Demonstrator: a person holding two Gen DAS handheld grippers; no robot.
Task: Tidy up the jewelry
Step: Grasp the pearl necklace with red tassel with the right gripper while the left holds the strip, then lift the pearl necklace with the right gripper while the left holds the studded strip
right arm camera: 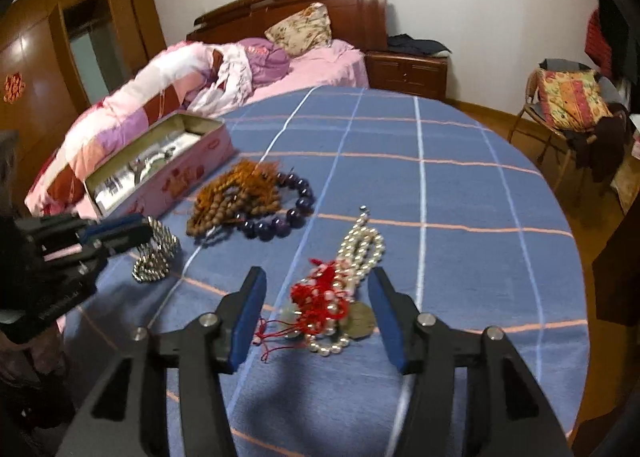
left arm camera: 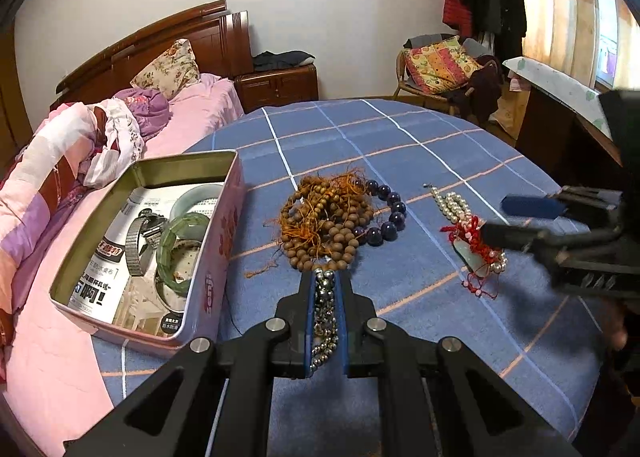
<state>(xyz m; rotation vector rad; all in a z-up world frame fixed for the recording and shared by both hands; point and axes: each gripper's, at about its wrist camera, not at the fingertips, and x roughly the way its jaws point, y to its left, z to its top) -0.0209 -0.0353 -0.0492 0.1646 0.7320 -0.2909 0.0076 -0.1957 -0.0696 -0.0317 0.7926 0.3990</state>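
Note:
My left gripper (left arm camera: 325, 277) is shut on a string of silver metal beads (left arm camera: 324, 313), just above the blue checked tablecloth; the string also shows in the right wrist view (right arm camera: 156, 257), hanging from that gripper (right arm camera: 144, 231) onto the cloth. The pink tin box (left arm camera: 224, 233) stands to its left with a watch (left arm camera: 140, 237) and green bangles (left arm camera: 182, 241) inside. My right gripper (right arm camera: 316, 277) is open, its fingers either side of the red-cord and pearl jewelry (right arm camera: 332, 297). Brown wooden beads (left arm camera: 320, 225) and dark purple beads (left arm camera: 390, 217) lie in the middle.
The round table (left arm camera: 400, 145) drops off at its right and far edges. A pink bed (left arm camera: 80, 161) lies beside the box on the left. A chair with cushions (left arm camera: 436, 65) stands beyond the table.

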